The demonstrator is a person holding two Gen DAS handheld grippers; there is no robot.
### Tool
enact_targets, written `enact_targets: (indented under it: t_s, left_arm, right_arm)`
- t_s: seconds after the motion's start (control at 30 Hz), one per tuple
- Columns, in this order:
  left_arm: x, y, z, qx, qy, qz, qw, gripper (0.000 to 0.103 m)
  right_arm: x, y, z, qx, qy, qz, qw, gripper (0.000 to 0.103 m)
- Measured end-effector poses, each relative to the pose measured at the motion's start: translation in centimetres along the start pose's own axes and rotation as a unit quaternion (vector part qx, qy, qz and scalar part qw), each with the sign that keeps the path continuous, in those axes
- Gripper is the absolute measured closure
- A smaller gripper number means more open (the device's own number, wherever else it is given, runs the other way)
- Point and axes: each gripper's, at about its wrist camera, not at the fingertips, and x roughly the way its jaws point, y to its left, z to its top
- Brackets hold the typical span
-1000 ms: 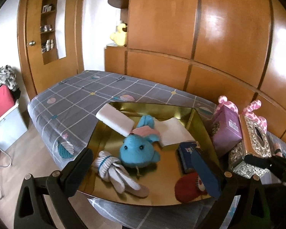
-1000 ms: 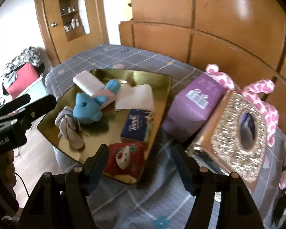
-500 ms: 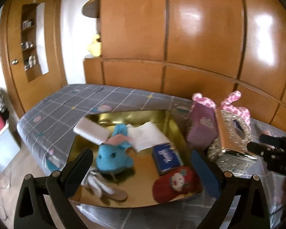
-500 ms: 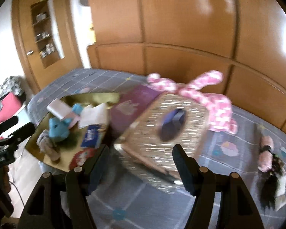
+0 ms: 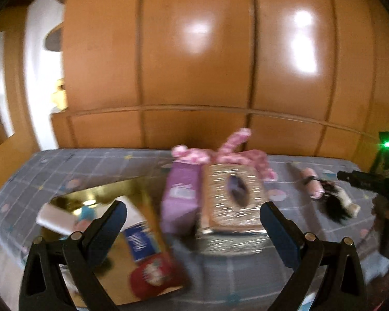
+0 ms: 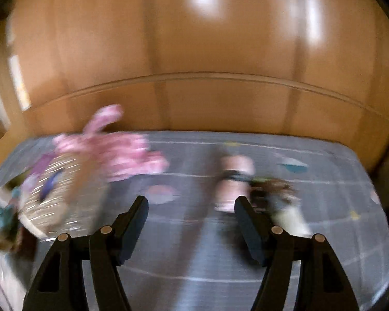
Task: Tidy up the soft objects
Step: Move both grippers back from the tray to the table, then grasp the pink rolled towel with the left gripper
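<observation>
Swinging off the gold tray (image 5: 140, 189), both grippers gape empty, right gripper (image 6: 192, 223) facing the doll (image 6: 236, 181)

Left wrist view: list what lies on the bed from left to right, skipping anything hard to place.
Gold tray → purple box → glittery tissue box → small doll with dark hair → the right tongs at the picture's right edge.

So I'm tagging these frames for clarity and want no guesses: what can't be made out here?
- Right wrist view: motion blur smears the pink-and-dark doll-like toy; its details are unreadable.
- Right wrist view: the gold glittery tissue box is blurred streaks.
- Left wrist view: the open left gripper hides part of the shiny gold tray.
- Left wrist view: print on the purple carton is too blurred.
</observation>
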Motion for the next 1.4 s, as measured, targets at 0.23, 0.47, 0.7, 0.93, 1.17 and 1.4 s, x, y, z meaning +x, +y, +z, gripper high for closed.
enact_targets:
  t_s: [0.23, 0.47, 0.7, 0.93, 1.17, 1.4]
  left_arm:
    - [2.4, -6.8, 1.8, 0.036, 0.027, -0.093, 0.9947, 0.000]
    - [6.1, -15.0, 2.7, 0.104, 0.058, -0.116, 0.9861, 0.000]
    - [11.9, -22.0, 2.4, 0.149, 0.107, -0.135, 0.9738, 0.000]
    - [18.4, -27.5, 1.8, 0.170, 0.158, -0.137, 0.9629, 0.010]
    - [23.1, -31.4, 1.3, 0.179, 0.200, -0.150, 0.9515, 0.054]
    - [27.0, -33.9, 2.1, 0.161, 0.219, -0.168, 0.9475, 0.061]
  right_arm:
    - [1.5, -12.9, -1.7, 0.123, 0.007, -0.111, 0.986, 0.033]
    - [1.4, -18.9, -4.0, 0.250, 0.012, -0.121, 0.960, 0.033]
    - [0.9, -19.9, -4.5, 0.291, 0.013, -0.089, 0.952, 0.033]
    - [1.2, -19.3, -4.3, 0.287, 0.014, -0.065, 0.956, 0.033]
    - [1.4, -19.5, -4.4, 0.299, 0.022, -0.045, 0.953, 0.033]
    - [2.0, -19.3, -4.5, 0.298, 0.036, -0.027, 0.954, 0.033]
